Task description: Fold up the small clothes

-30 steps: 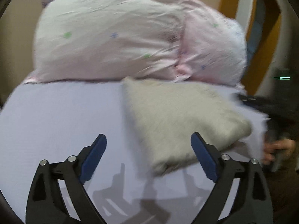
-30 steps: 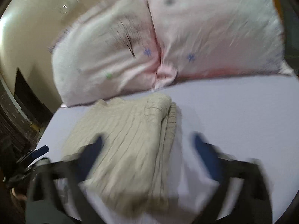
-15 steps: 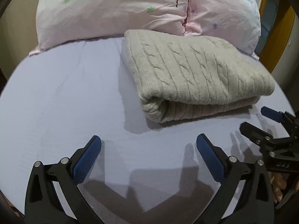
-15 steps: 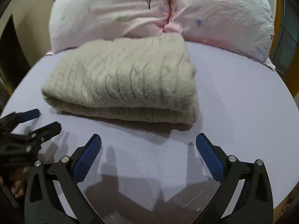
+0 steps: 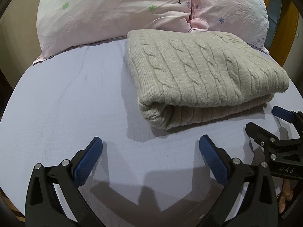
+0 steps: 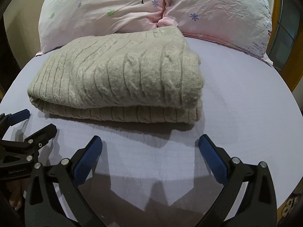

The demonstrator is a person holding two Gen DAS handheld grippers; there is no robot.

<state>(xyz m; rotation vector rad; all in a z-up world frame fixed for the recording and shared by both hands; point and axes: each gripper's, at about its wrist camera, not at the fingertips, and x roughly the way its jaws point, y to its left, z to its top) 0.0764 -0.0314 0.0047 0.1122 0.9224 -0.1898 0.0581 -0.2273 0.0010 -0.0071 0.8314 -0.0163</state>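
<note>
A beige cable-knit sweater (image 5: pixel 204 75) lies folded in a thick stack on the lilac bed sheet (image 5: pixel 66 98); it also shows in the right wrist view (image 6: pixel 121 79). My left gripper (image 5: pixel 150 145) is open and empty, hovering over the sheet just in front of the sweater's left corner. My right gripper (image 6: pixel 150 145) is open and empty, in front of the sweater's near folded edge. Each gripper shows in the other's view: the right gripper at the right edge (image 5: pixel 265 124), the left gripper at the left edge (image 6: pixel 32 124). Neither touches the sweater.
Two pink pillows with flower and tree prints (image 5: pixel 117 9) (image 6: pixel 217 13) lean against the headboard right behind the sweater. A wooden frame (image 5: pixel 287 24) stands at the far right. The bed's near edge lies below the grippers.
Both grippers have pulled back and steadied in front of the folded sweater, from a blurred, higher view a second ago. The sweater has stayed folded in place.
</note>
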